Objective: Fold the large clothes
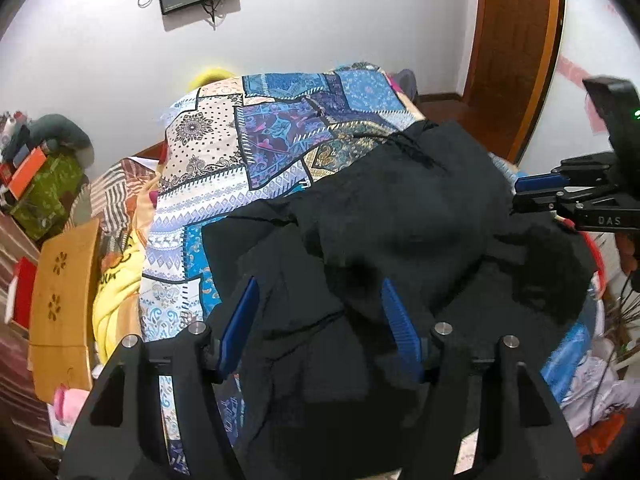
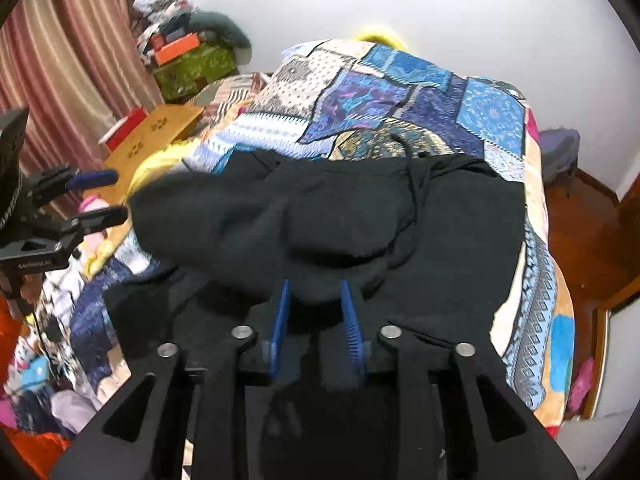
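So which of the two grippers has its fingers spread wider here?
The left gripper: its blue fingers stand wide apart over the black garment, while the right gripper shows only a narrow gap.

Left gripper [image 1: 320,304] spread wide, blue pads [image 1: 244,320] well apart, pointing forward and slightly down. Right gripper [image 2: 314,300] way narrower, fingers [image 2: 347,312] close but with a gap showing. In the left view, right gripper [image 1: 524,192] looks nearly closed, coming in sideways.
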`<action>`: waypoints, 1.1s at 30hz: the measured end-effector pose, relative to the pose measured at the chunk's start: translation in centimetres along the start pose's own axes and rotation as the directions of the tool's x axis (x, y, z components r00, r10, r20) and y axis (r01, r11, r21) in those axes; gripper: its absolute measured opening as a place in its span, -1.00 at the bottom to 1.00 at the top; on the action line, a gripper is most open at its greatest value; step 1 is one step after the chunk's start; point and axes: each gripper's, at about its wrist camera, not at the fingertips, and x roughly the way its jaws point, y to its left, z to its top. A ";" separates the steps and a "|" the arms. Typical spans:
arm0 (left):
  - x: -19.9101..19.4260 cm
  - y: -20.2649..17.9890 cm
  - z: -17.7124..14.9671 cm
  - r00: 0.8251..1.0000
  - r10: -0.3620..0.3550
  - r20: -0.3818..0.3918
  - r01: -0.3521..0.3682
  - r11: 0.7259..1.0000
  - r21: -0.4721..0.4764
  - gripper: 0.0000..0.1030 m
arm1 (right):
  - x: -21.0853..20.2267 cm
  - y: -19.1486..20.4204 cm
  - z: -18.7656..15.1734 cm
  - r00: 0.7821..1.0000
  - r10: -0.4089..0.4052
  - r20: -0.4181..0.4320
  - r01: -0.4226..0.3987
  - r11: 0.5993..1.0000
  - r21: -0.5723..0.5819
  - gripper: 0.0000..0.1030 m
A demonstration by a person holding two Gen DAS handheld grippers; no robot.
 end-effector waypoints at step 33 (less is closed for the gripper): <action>10.7 1.9 -2.6 0.981 -0.105 -0.165 0.057 0.960 -0.275 0.30 | 5.6 -2.1 -0.7 0.994 0.058 -0.095 -0.044 0.988 0.148 0.04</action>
